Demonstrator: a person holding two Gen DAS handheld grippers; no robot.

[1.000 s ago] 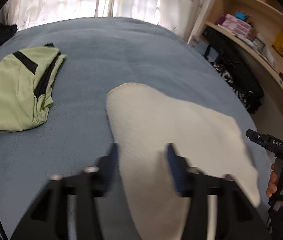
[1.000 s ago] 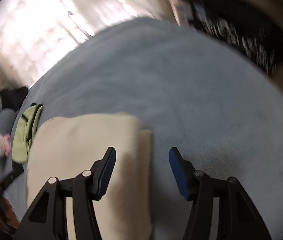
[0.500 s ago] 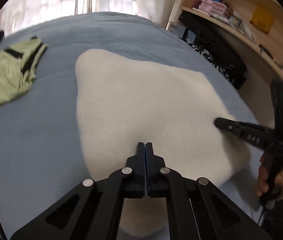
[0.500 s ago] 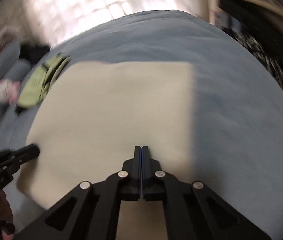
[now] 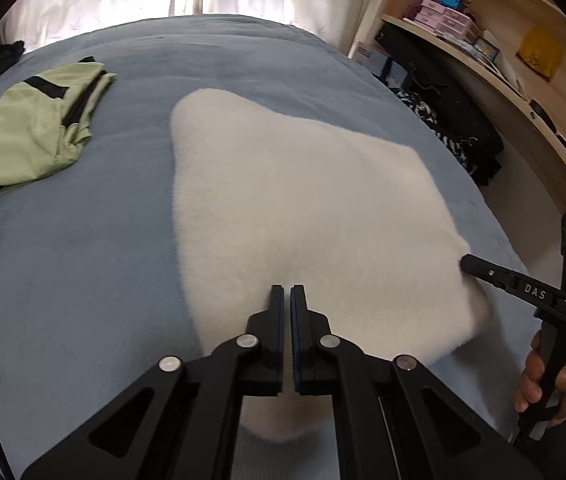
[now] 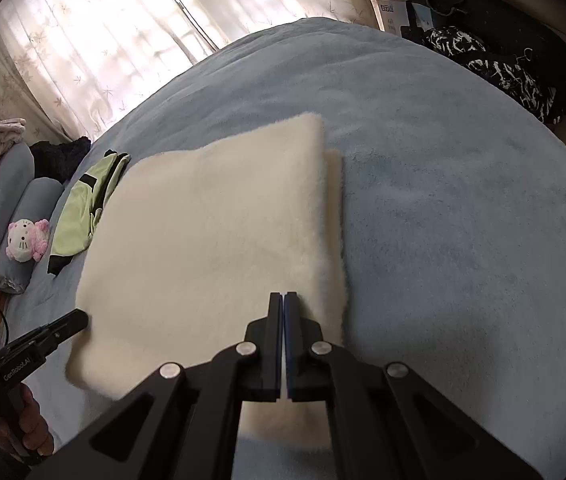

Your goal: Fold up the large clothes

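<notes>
A cream fleece garment (image 5: 303,208) lies folded flat on the blue bed (image 5: 63,260); it also shows in the right wrist view (image 6: 211,232), with a lower layer peeking out along its right edge. My left gripper (image 5: 287,294) is shut, its tips over the garment's near edge. My right gripper (image 6: 284,300) is shut, its tips over the near right corner. Whether either one pinches fabric is hidden. Each gripper shows in the other's view, the right one (image 5: 467,262) and the left one (image 6: 79,316), at the garment's near corners.
A folded light-green garment with black trim (image 5: 35,128) lies at the bed's left. Grey pillows and a pink plush toy (image 6: 27,240) sit beyond it. Dark bags (image 5: 455,132) and a wooden shelf (image 5: 523,92) stand along the bed's right side. Curtains (image 6: 123,40) hang behind.
Both grippers went from open to shut. They moved in over the cream garment's near edge, and in the last half second backed off slightly.
</notes>
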